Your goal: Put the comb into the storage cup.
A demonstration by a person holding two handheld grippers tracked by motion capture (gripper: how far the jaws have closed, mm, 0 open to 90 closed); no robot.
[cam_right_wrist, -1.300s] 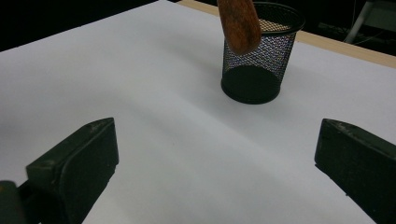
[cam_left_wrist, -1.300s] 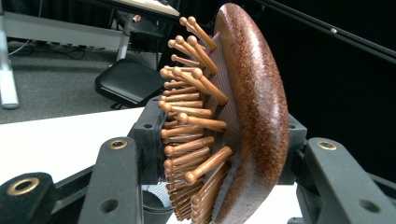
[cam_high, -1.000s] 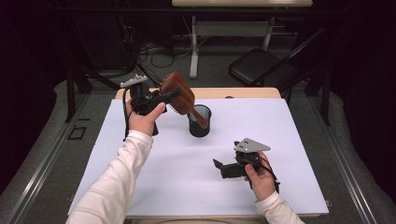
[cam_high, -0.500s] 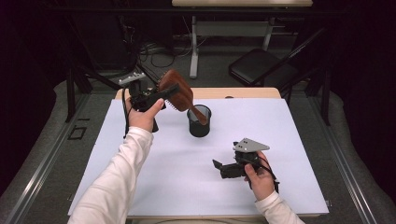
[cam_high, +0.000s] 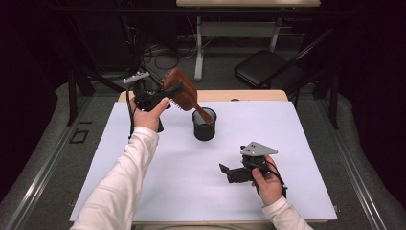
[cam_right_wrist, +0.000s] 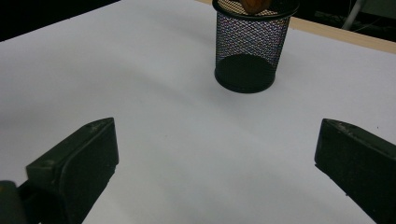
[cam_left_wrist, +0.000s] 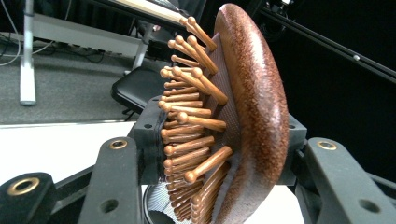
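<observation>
high view has my left gripper [cam_high: 165, 96] clamped on the head of the reddish-brown wooden paddle hairbrush w/ peg bristles [cam_high: 184, 91], held tilted above the far-left part of the white table sheet [cam_high: 143, 191], handle end angled down into the mouth of the black wire-mesh pencil cup [cam_high: 204, 124]. left gripper view confirms the hold: jaws pinch the brush head [cam_left_wrist: 252, 116] across its thickness, one pad on the bristle side, the other on the smooth back, mesh cup rim [cam_left_wrist: 154, 210] just below. my right gripper [cam_high: 234, 173] rests low on the sheet near me, jaws spread wide w/ nothing between them, well apart from the cup [cam_right_wrist: 250, 46], which stands ahead of them in right gripper view. i read this as dropping the brush handle-first into the cup. to do it well i'd bring the brush more upright before lowering, since a slanted handle pressing on the rim could tip the light cup. i'd lower slowly, let go only once the handle bottoms out, and expect the heavy head to lean on the rim. right gripper could steady the cup if it starts to slide.
</observation>
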